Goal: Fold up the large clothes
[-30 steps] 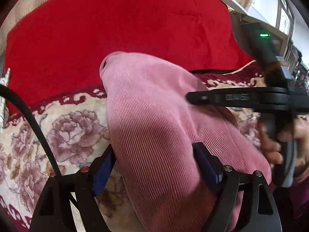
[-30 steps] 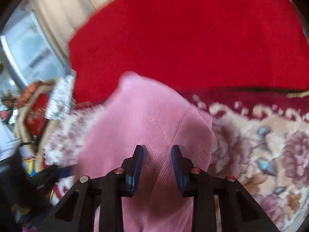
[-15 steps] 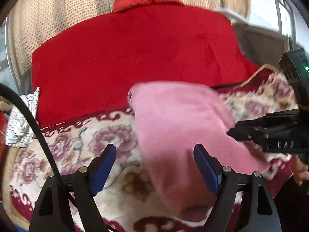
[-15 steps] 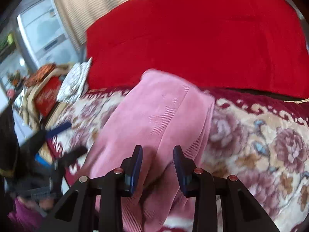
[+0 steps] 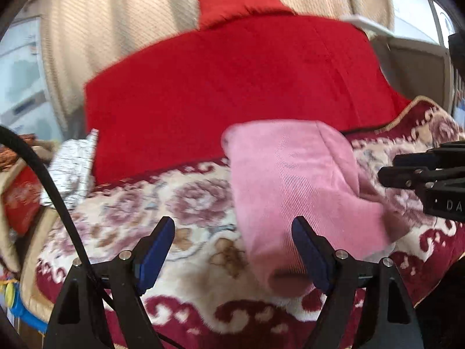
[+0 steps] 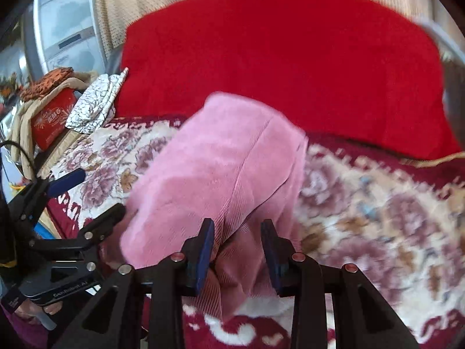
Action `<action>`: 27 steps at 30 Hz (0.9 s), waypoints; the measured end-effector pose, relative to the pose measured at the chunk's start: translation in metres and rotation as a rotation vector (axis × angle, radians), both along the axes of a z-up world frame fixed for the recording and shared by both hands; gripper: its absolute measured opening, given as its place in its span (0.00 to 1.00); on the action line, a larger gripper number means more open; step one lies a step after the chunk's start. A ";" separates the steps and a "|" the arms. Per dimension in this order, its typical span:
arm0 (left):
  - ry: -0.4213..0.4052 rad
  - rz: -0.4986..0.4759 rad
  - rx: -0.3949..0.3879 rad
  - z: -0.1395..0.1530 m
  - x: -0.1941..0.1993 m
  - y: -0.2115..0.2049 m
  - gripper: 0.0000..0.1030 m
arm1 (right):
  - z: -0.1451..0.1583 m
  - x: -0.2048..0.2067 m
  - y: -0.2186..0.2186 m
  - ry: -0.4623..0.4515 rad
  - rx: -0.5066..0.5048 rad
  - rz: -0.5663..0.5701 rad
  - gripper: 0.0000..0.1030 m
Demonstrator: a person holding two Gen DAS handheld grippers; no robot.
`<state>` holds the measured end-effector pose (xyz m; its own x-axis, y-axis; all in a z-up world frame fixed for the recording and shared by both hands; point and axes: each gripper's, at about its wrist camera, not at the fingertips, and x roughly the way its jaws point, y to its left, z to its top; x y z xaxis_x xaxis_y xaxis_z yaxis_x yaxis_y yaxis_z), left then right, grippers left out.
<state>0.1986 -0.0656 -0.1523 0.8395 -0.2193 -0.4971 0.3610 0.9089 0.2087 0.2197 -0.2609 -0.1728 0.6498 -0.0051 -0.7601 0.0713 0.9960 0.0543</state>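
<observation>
A pink corduroy garment point(image 5: 290, 180) point(image 6: 221, 160) lies folded into a long strip on a floral blanket point(image 5: 174, 203) point(image 6: 377, 218). My left gripper point(image 5: 232, 238) stands wide open over the near end of the strip, whose edge runs beside the right finger without being gripped. In the right wrist view it shows at the left as the left gripper point(image 6: 87, 200). My right gripper point(image 6: 237, 232) is partly open; the garment's bunched near end lies between its blue pads, loose on the right side. From the left wrist view the right gripper point(image 5: 407, 171) sits at the garment's right edge.
A big red cushion point(image 5: 232, 87) point(image 6: 290, 58) backs the blanket, with a beige curtain behind it. A white patterned cloth point(image 5: 72, 168) point(image 6: 96, 101) and a red box point(image 6: 52, 122) sit at the left edge. A black cable point(image 5: 58, 203) crosses the left wrist view.
Both grippers have drawn back and up from the garment, which now looks smaller and lies flat. The left gripper, earlier straddling the cloth, now has it only beside its right finger.
</observation>
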 end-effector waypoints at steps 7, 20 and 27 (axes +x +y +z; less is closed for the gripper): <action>-0.121 0.076 -0.095 0.060 -0.059 0.040 0.89 | 0.067 -0.059 0.029 -0.168 -0.147 -0.043 0.68; -0.249 0.127 -0.138 0.128 -0.114 0.072 0.95 | 0.149 -0.134 0.068 -0.300 -0.278 -0.097 0.68; -0.261 0.116 -0.171 0.143 -0.130 0.076 0.96 | 0.162 -0.150 0.075 -0.315 -0.270 -0.121 0.68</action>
<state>0.0686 0.0101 -0.0097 0.9578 -0.1771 -0.2264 0.2080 0.9706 0.1211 0.0701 -0.1860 -0.0108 0.8322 -0.2669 -0.4860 0.2102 0.9630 -0.1690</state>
